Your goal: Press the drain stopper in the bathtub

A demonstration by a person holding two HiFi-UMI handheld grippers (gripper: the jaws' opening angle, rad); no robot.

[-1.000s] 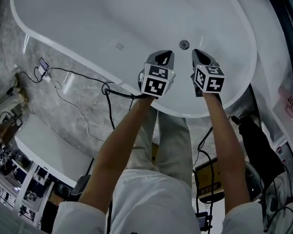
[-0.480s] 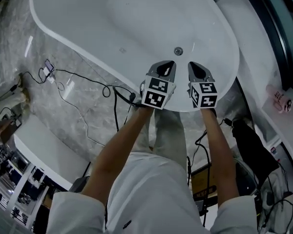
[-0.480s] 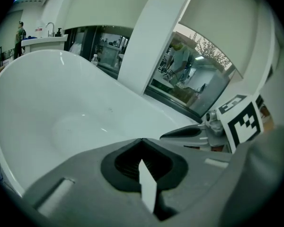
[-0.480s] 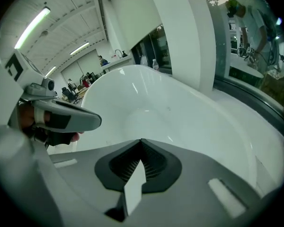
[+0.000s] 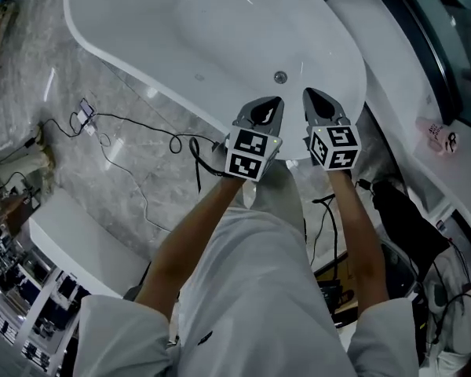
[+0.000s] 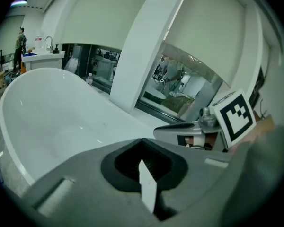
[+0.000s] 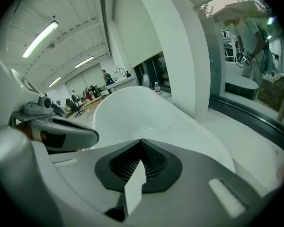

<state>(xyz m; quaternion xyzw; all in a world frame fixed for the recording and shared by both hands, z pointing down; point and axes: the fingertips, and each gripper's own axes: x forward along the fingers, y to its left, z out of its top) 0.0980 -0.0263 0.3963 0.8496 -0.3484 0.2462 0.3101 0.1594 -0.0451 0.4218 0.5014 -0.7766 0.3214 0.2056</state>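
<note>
Drain stopper (image 5: pixel 280 77): small round disc on the floor of the white bathtub (image 5: pixel 141 22), toward its nearer end.
Left gripper (image 5: pixel 275 102): fingers pressed together, nothing between them, held over the tub's near end.
Right gripper (image 5: pixel 308 94): fingers together, empty, just beside the left.
Stopper vs fingers: ahead of the 2 tips, between them, touching neither.

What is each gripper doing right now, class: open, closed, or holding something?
Left gripper: closed, holding nothing.
Right gripper: closed, holding nothing.
</note>
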